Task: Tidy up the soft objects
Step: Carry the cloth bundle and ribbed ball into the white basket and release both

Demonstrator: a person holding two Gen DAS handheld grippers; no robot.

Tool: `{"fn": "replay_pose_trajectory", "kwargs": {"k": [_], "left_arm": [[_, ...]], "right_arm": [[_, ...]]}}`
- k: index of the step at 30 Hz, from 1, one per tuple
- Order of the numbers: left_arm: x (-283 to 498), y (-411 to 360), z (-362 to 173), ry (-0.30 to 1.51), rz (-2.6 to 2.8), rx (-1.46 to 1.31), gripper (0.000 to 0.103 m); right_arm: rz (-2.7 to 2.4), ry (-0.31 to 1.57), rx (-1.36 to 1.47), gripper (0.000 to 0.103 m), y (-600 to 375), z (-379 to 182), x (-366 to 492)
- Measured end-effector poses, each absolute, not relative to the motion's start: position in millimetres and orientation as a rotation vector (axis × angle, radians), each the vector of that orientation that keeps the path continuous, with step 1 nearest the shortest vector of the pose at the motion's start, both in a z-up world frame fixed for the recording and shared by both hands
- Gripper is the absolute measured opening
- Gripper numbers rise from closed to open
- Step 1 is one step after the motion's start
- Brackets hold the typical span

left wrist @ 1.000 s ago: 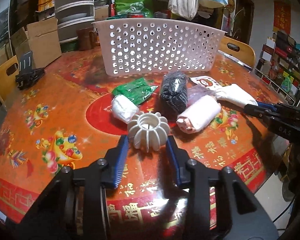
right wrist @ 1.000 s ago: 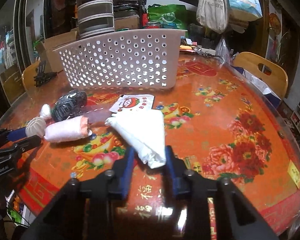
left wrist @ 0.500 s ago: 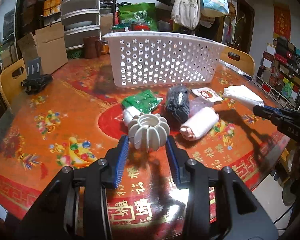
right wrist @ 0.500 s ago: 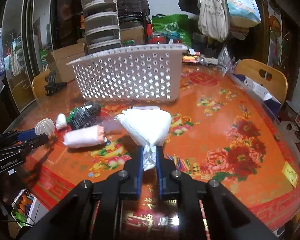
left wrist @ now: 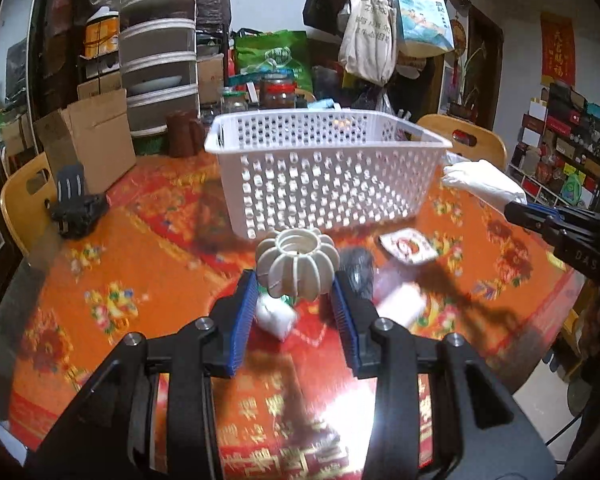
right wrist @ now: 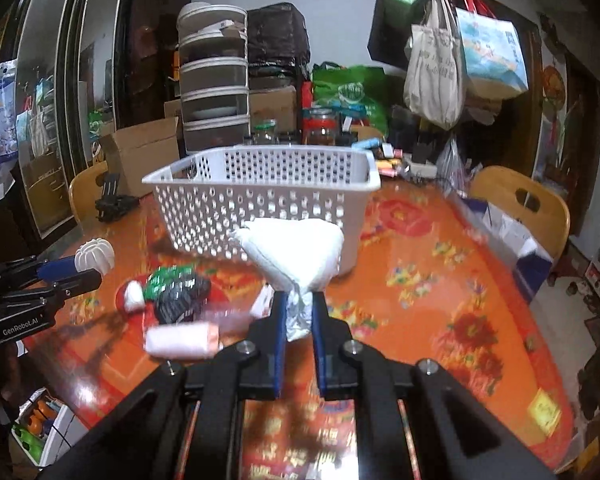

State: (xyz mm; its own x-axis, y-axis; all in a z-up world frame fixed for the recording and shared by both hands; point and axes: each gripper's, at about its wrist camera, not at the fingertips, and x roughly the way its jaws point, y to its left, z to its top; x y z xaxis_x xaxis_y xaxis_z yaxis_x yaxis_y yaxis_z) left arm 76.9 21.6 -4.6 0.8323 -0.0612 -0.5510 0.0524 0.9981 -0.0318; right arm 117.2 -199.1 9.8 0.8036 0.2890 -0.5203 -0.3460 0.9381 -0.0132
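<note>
Both grabs now lifted off the table vs a sec ago: left gripper clamps the ribbed pumpkin-shaped squishy, right gripper pinches the white cloth bundle. Perforated basket is straight ahead of my fingers, so drop-off's next imo.

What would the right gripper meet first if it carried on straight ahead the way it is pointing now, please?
Most likely the near wall of the white basket. The right gripper, shut on the white cloth bundle, points straight at it, so the bundle would touch first; the gap is hard to judge.
</note>
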Motion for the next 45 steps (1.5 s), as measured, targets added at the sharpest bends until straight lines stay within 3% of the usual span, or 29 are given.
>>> {"fn": "replay_pose_trajectory", "kwargs": {"k": [13, 23, 34, 45], "left_arm": [[138, 36, 73, 0.531, -0.072, -0.015, 0.036], [211, 39, 105, 0.568, -0.064, -0.029, 0.035], [307, 20, 95, 0.711, -0.037, 0.010, 0.036], [386, 30, 53, 0.893, 0.019, -0.018, 0.036]], "right_arm": [[0.344, 0.492, -0.131, 0.010, -182, 58, 163], [0.351, 0.540, -0.105, 0.010, -173, 73, 213], [0.341, 0.661, -0.115, 0.010, -155, 72, 290], [0.296, 0.820, -0.129, 0.010, -148, 43, 356]]}}
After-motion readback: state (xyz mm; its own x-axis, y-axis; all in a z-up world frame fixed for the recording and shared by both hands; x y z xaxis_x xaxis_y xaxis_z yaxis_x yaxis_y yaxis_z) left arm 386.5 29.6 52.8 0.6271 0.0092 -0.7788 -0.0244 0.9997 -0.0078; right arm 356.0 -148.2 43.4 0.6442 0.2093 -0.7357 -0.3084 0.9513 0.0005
